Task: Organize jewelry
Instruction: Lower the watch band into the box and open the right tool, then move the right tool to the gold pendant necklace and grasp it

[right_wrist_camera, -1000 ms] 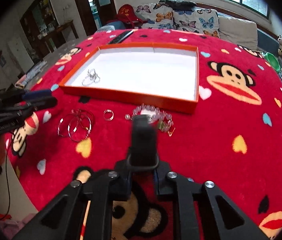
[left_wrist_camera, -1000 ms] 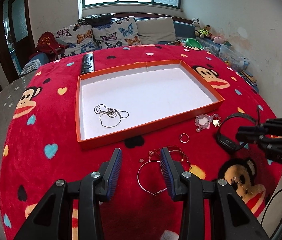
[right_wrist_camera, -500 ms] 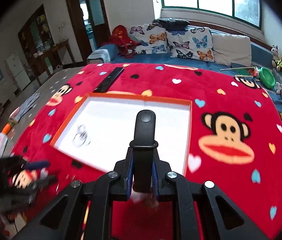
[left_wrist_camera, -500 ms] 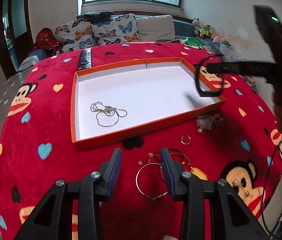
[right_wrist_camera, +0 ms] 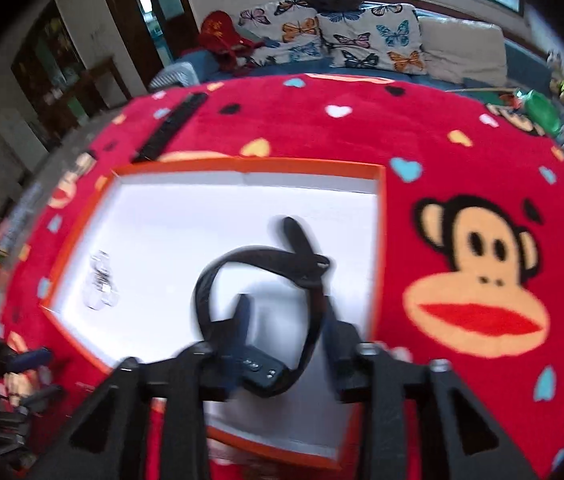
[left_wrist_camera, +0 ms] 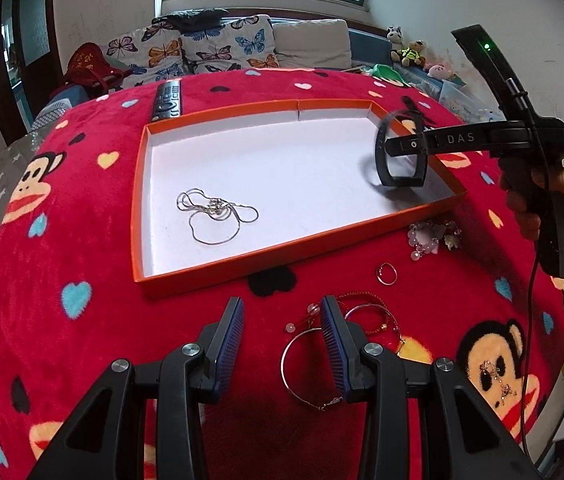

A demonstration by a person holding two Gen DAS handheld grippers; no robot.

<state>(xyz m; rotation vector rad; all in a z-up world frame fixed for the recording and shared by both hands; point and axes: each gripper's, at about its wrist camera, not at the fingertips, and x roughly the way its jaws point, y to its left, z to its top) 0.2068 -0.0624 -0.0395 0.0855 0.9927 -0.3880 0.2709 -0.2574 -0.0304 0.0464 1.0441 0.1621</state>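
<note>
A: Start at nine o'clock in the left wrist view; what lies there?

B: The red monkey-print blanket, and on it the orange tray with its white floor; a silver chain necklace lies coiled in the tray's eight o'clock part.

A: And at six o'clock?

B: The left gripper, jaws partly apart, nothing clamped; its right finger stands over a thin silver bangle on the blanket, with a red cord bracelet just beside it.

A: Toward three o'clock?

B: A small ring on the blanket; a pale bead bracelet just outside the tray's rim; a gold piece on a monkey face at four o'clock.

A: The right gripper?

B: A hand holds it over the tray's two o'clock corner; in its own view the right gripper is opening, fingers blurred.

A: Holding anything?

B: The black wristband sits between the fingers, its module at six o'clock; the pads no longer seem to press it; it is over the tray's white floor, whether touching I cannot tell.
</note>
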